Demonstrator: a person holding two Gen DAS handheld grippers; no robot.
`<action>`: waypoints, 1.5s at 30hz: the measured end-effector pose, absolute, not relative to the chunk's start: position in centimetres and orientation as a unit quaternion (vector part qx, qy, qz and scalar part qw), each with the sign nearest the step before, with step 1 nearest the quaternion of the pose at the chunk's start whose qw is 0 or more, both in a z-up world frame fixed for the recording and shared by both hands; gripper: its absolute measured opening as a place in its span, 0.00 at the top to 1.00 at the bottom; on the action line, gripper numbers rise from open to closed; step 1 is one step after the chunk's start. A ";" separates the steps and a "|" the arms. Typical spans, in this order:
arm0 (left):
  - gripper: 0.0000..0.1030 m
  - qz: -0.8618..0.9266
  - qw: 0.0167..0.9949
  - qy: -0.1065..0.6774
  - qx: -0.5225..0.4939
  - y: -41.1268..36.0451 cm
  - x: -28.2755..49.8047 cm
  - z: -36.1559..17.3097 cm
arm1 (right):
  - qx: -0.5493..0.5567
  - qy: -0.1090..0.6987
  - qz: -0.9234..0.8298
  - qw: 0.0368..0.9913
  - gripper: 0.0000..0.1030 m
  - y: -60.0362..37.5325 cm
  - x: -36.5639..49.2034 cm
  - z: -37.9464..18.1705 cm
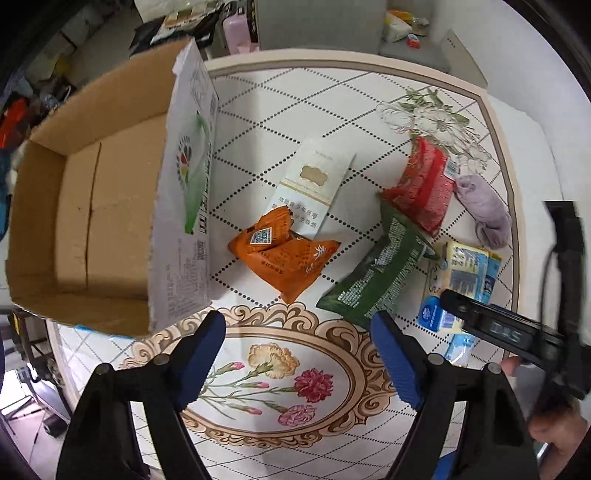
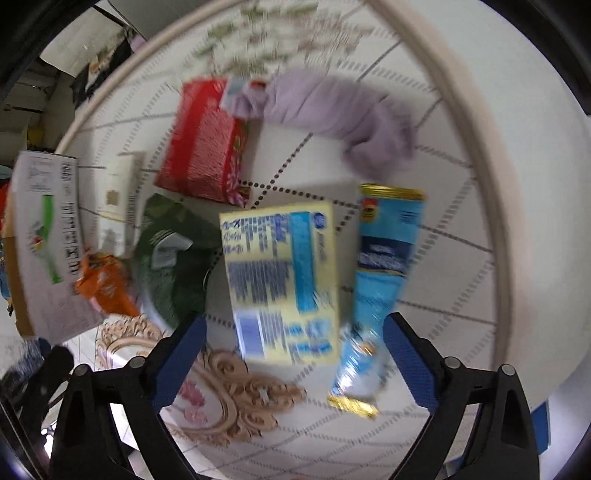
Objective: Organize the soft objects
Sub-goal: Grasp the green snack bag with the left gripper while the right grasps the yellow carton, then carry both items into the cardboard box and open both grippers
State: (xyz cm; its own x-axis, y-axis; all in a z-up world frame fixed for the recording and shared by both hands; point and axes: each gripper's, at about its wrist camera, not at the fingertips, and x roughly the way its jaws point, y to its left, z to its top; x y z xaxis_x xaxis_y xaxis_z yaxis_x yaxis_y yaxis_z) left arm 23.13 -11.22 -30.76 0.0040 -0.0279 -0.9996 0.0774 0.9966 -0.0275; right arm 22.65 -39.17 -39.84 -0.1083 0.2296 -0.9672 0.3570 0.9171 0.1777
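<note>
Hovering released: left hand-held gripper (image 1: 297, 326) above table (image 1: 369, 99), right hand-held gripper (image 2: 293, 334) over yellow pack (image 2: 280, 280).

A round table with a floral, diamond-patterned cloth (image 1: 369, 92) fills the view, its oval carnation medallion (image 1: 280, 380) near the front edge. Far beyond the table's rim sits a pale pink container (image 1: 236, 29) on the left. To the right of it, a grey surface (image 1: 417, 51) carries a white crumpled bag (image 1: 397, 27).
</note>
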 end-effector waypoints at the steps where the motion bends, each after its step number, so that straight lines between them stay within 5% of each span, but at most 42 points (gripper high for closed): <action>1: 0.23 -0.041 0.706 0.707 0.012 -11.2 23.3 -31.2 | 0.198 0.747 -0.049 0.632 0.22 -39.0 22.8 -40.5; 3: 0.24 -0.058 0.699 0.713 0.004 -11.6 23.4 -31.8 | 0.200 0.759 -0.046 0.618 0.35 -38.8 22.6 -41.7; 16: 0.28 -0.145 0.618 0.771 0.056 -19.6 26.2 -40.3 | 0.206 0.767 -0.053 0.605 0.35 -41.4 19.1 -44.0; 20: 0.64 -0.132 0.623 0.767 0.074 -20.6 26.6 -41.3 | 0.192 0.768 -0.057 0.608 0.35 -40.7 18.6 -44.7; 21: 0.65 -0.135 0.622 0.768 0.068 -20.8 26.7 -41.0 | 0.188 0.768 -0.060 0.610 0.35 -40.3 18.4 -44.8; 27: 0.67 -0.120 0.660 0.740 0.047 -19.5 26.5 -35.8 | 0.181 0.753 -0.042 0.631 0.36 -38.0 17.2 -43.0; 37: 0.67 -0.121 0.745 0.656 -0.029 -10.1 25.0 -20.4 | 0.177 0.686 0.062 0.703 0.36 -30.3 16.9 -31.7; 45: 0.67 -0.091 0.759 0.640 -0.077 1.6 30.1 -17.5 | 0.152 0.649 0.126 0.734 0.36 -19.9 25.7 -21.8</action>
